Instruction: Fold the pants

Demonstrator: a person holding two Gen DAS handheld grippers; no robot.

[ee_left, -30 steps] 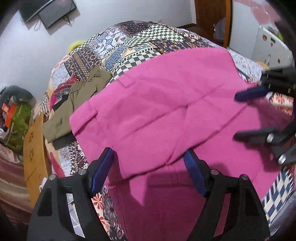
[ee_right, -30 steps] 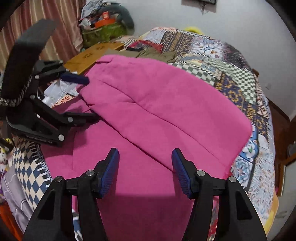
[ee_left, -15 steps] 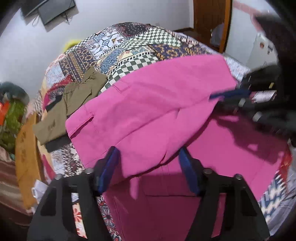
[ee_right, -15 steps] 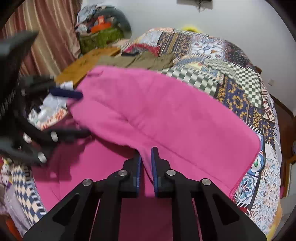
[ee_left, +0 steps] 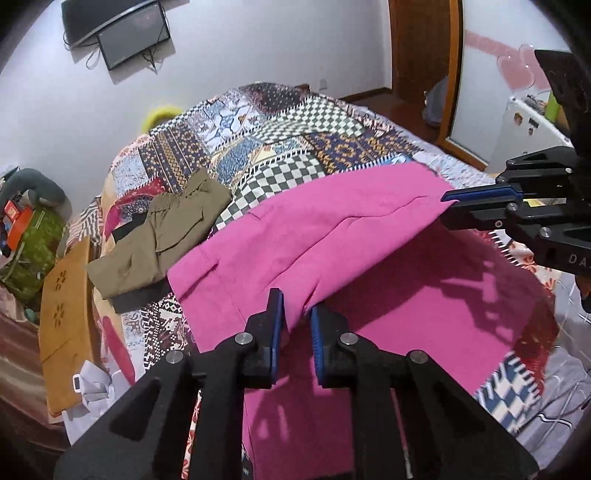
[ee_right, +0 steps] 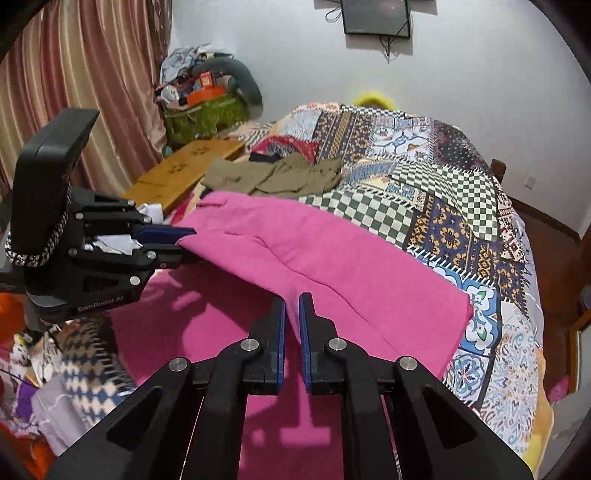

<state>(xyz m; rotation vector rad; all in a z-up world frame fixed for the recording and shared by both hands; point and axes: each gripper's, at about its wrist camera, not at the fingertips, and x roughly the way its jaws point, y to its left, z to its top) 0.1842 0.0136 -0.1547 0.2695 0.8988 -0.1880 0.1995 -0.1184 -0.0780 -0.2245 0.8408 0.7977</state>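
Observation:
Pink pants (ee_left: 332, 236) lie folded over on a patchwork quilt (ee_left: 280, 147). My left gripper (ee_left: 297, 302) is closing its jaws, and the pads pinch the near edge of the upper pink layer. In the right wrist view my right gripper (ee_right: 291, 299) is shut on the same raised edge of the pants (ee_right: 351, 273), further along it. Each gripper shows in the other's view: the right gripper (ee_left: 448, 206) at the right, the left gripper (ee_right: 188, 243) at the left. The held edge hangs lifted above the lower pink layer, casting shadows on it.
An olive garment (ee_left: 166, 236) lies on the quilt beyond the pants, over a dark item. A wooden board (ee_left: 66, 317) runs beside the bed. A green bag (ee_right: 203, 114) with clutter and a curtain (ee_right: 74, 74) stand at the left; a screen (ee_left: 122, 33) hangs on the wall.
Both grippers went from open around the upper layer's edge to closed on it, the right first. Both then rose, lifting that edge off the lower layer.

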